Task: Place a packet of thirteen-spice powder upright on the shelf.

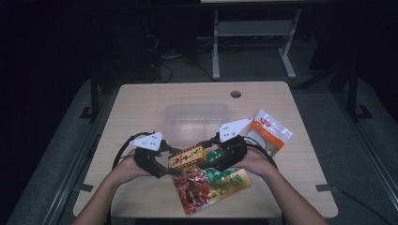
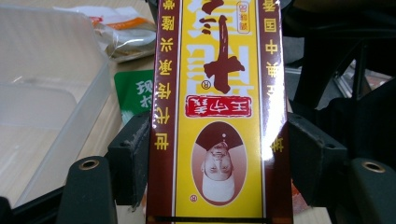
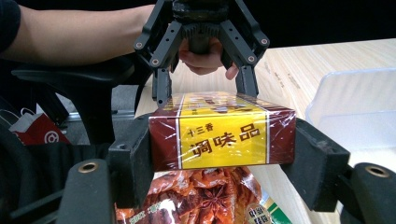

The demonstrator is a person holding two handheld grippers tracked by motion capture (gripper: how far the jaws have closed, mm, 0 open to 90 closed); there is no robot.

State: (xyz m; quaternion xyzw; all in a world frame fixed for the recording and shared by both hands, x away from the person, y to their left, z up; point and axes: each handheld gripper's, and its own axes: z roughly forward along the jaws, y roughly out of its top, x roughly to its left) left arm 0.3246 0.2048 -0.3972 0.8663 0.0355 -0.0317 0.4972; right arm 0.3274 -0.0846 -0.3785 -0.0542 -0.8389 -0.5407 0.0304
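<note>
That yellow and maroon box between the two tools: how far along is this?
Nothing lies yet in the clear plastic tub. In hand: the yellow and maroon cardboard box, gripped at its ends by the left gripper and right gripper. Left on the table: the red-and-green spice pouch and orange-and-white packet.

The high view is dim, its edges and the room toward twelve o'clock sinking into near black, while soft overhead light falls on the pale table (image 1: 141, 101) and throws only faint shadows. In the left gripper view, glare streaks run down the wrapped box (image 2: 217, 112) at three and nine o'clock, and the background is soft. The right gripper view is brighter and fairly sharp.
</note>
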